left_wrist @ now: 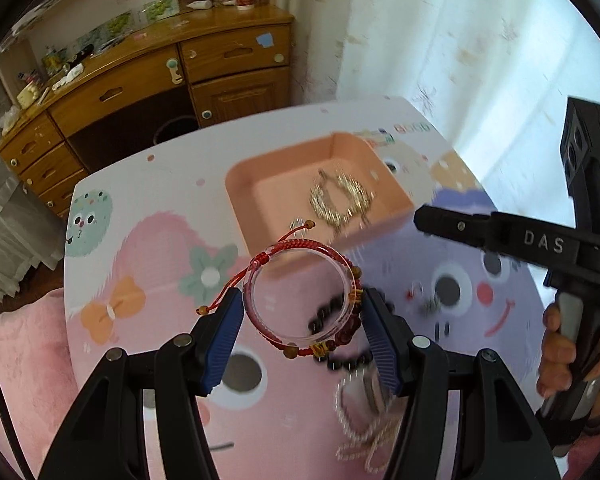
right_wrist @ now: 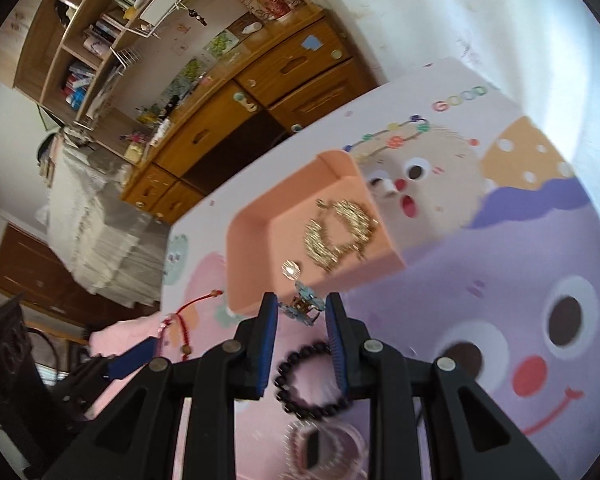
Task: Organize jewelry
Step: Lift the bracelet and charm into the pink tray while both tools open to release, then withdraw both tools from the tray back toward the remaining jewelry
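Blue-padded left tongs point(left_wrist: 302, 312) angle steeply down over the cartoon-printed desk point(left_wrist: 148, 208), clamped across a clear bangle point(left_wrist: 300, 292) bundled with a red braided cord bracelet point(left_wrist: 296, 246), lifted clear of the top. The right tongs point(right_wrist: 302, 312), narrowly set, pinch a small blue brooch-like piece point(right_wrist: 302, 306) just short of the peach tray's point(right_wrist: 252, 236) near wall. Gold chains point(right_wrist: 340, 232) lie inside it. A black bead bracelet point(right_wrist: 308, 380) and a pearl strand point(left_wrist: 360, 428) lie on the desk beneath.
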`<state>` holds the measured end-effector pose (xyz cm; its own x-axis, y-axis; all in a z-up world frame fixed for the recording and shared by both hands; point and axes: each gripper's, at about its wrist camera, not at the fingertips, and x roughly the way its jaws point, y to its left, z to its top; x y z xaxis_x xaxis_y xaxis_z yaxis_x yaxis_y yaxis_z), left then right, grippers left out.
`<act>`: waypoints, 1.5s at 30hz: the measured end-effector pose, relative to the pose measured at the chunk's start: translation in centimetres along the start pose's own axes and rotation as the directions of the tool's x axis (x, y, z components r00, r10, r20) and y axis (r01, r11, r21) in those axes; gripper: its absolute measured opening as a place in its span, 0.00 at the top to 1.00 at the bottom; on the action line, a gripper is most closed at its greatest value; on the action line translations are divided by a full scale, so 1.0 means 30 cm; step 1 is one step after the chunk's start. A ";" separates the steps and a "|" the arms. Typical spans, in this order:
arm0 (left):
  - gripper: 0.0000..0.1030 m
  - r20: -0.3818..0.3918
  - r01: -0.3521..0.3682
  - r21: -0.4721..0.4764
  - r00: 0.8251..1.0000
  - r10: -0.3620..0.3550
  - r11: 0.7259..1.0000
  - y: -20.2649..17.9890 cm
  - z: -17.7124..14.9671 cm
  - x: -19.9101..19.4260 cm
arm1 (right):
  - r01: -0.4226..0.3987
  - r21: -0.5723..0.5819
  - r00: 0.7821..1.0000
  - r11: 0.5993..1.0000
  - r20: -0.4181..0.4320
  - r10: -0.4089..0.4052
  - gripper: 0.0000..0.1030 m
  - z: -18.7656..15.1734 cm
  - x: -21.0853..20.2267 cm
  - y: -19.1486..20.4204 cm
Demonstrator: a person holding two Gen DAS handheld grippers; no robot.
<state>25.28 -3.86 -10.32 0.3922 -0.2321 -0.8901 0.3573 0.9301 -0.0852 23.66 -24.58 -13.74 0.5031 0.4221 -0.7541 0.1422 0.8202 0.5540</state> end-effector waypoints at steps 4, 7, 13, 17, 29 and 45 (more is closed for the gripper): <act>0.43 0.021 -0.006 -0.057 1.000 0.007 0.998 0.015 0.076 0.037 | -0.047 -0.003 0.999 0.999 -0.019 0.047 0.76 0.071 0.041 -0.006; 0.43 0.034 0.000 -0.098 0.999 0.003 0.995 0.026 0.122 0.063 | -0.049 -0.033 0.998 0.998 -0.045 0.048 0.76 0.106 0.079 -0.009; 0.43 0.059 -0.023 -0.143 0.998 0.032 0.989 0.041 0.181 0.140 | -0.058 -0.082 0.995 0.995 -0.080 0.051 0.76 0.127 0.130 -0.032; 0.43 0.050 -0.026 -0.178 0.998 0.035 0.984 0.052 0.188 0.177 | -0.047 -0.090 0.996 0.995 -0.079 0.040 0.71 0.133 0.144 -0.044; 0.26 0.071 -0.023 -0.191 0.997 0.037 0.981 0.080 0.156 0.114 | -0.022 -0.055 0.999 0.998 -0.028 0.021 0.52 0.103 0.078 -0.030; 0.26 0.005 -0.017 -0.161 1.000 0.018 0.987 0.193 -0.182 -0.033 | 0.102 -0.004 0.994 0.995 0.024 -0.102 0.29 -0.211 -0.065 0.039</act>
<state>22.33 3.31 -12.37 0.4023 -0.2171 -0.8894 0.2096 0.9675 -0.1413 17.46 -22.00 -13.84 0.5061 0.3266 -0.7983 0.1896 0.8607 0.4724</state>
